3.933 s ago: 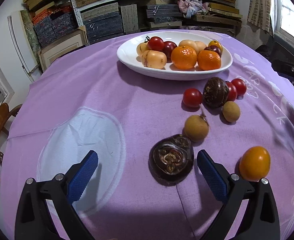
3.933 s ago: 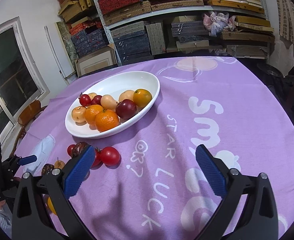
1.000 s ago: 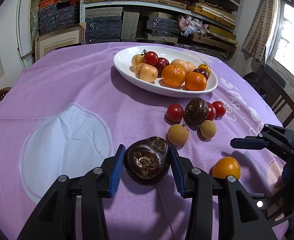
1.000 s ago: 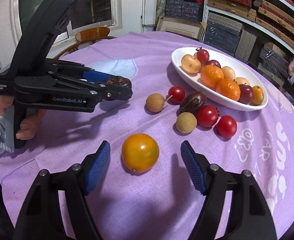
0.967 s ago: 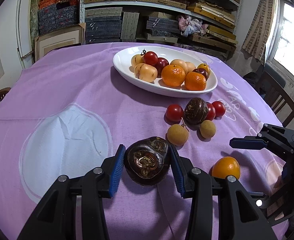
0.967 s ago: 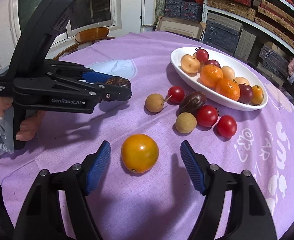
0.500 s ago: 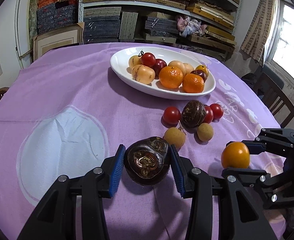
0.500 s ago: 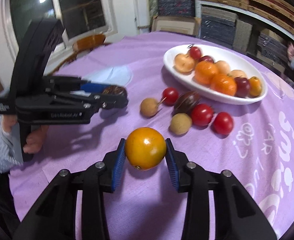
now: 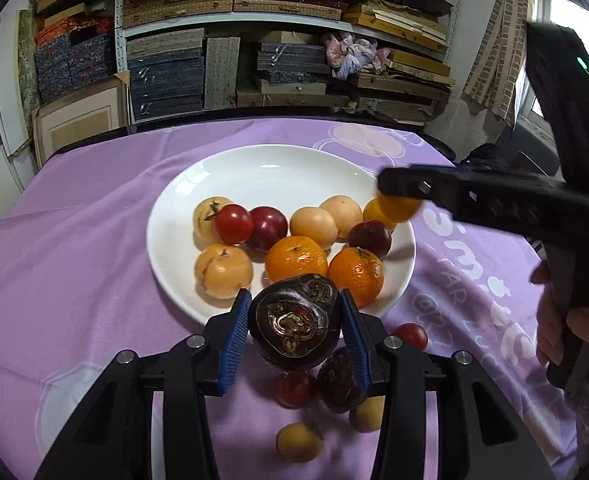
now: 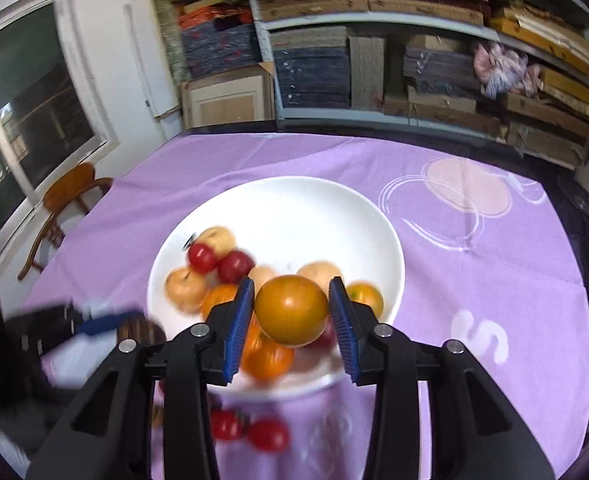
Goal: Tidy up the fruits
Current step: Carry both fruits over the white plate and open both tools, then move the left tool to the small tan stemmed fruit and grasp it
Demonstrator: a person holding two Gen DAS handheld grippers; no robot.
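Note:
My left gripper [image 9: 294,322] is shut on a dark brown wrinkled fruit [image 9: 294,322], held above the near rim of the white bowl [image 9: 254,172]. The bowl holds several fruits, among them two oranges [image 9: 295,258] and a red tomato [image 9: 233,223]. My right gripper [image 10: 291,312] is shut on an orange-yellow fruit [image 10: 291,310] above the near part of the same bowl [image 10: 294,208]. In the left wrist view the right gripper [image 9: 398,200] comes in from the right over the bowl's right rim, carrying that fruit [image 9: 394,208].
On the purple cloth [image 9: 74,260] below the bowl lie red tomatoes [image 9: 412,334], another dark fruit [image 9: 340,378] and two tan round fruits [image 9: 299,440]. A person's hand [image 9: 566,324] holds the right gripper. Stacked shelves [image 9: 254,40] stand behind the table, a wooden chair [image 10: 66,200] at the left.
Both grippers rose and moved toward the bowl with their fruits. The right gripper closed on the orange-yellow fruit and lifted it off the cloth; it now hangs over the bowl.

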